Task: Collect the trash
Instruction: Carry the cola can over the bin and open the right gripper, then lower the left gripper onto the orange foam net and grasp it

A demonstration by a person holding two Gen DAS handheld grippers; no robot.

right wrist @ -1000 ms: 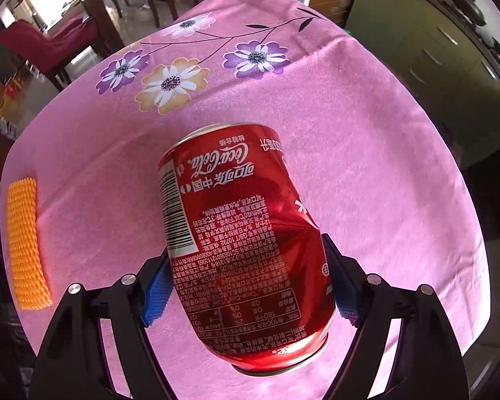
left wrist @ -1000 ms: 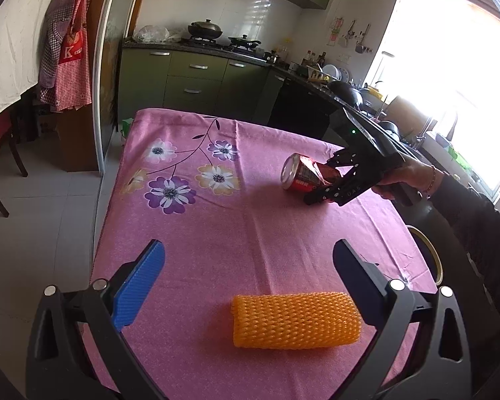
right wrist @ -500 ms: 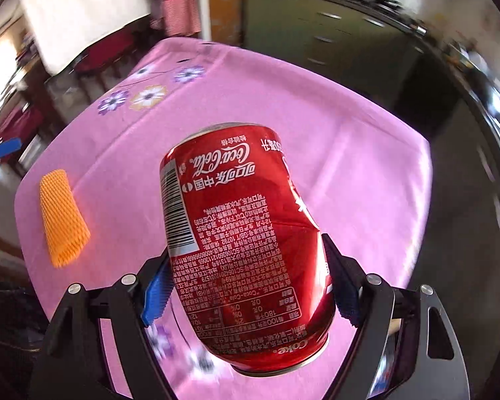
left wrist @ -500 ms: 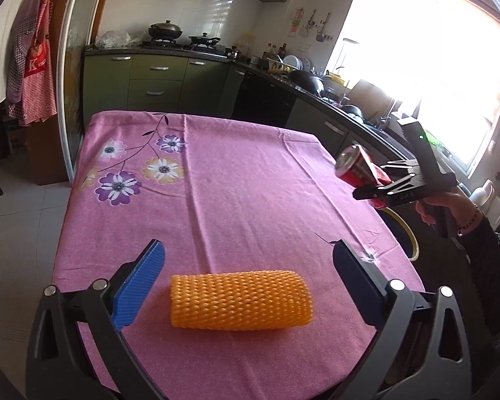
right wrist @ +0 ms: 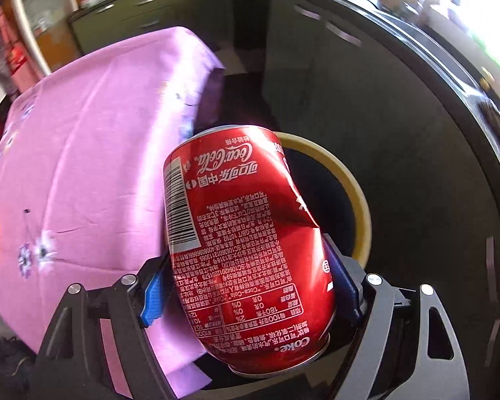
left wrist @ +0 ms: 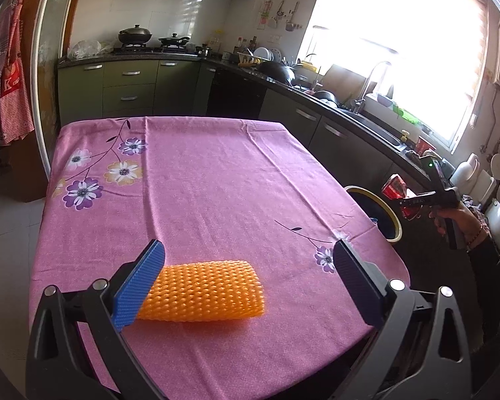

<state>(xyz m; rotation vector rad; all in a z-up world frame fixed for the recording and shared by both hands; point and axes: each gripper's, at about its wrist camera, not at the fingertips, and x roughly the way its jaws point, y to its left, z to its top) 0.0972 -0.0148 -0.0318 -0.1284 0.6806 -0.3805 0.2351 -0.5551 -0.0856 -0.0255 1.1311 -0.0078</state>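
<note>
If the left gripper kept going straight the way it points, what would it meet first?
Probably the orange foam net on the tablecloth, lying between the open left gripper fingers, nearer the blue one; depth is unclear.

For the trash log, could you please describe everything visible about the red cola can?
The red cola can is dented metal with white print and a barcode, its side creased. The right gripper clamps its lower half between blue pads, holding it tilted in the air beside the pink table, above the yellow-rimmed bin.
</note>
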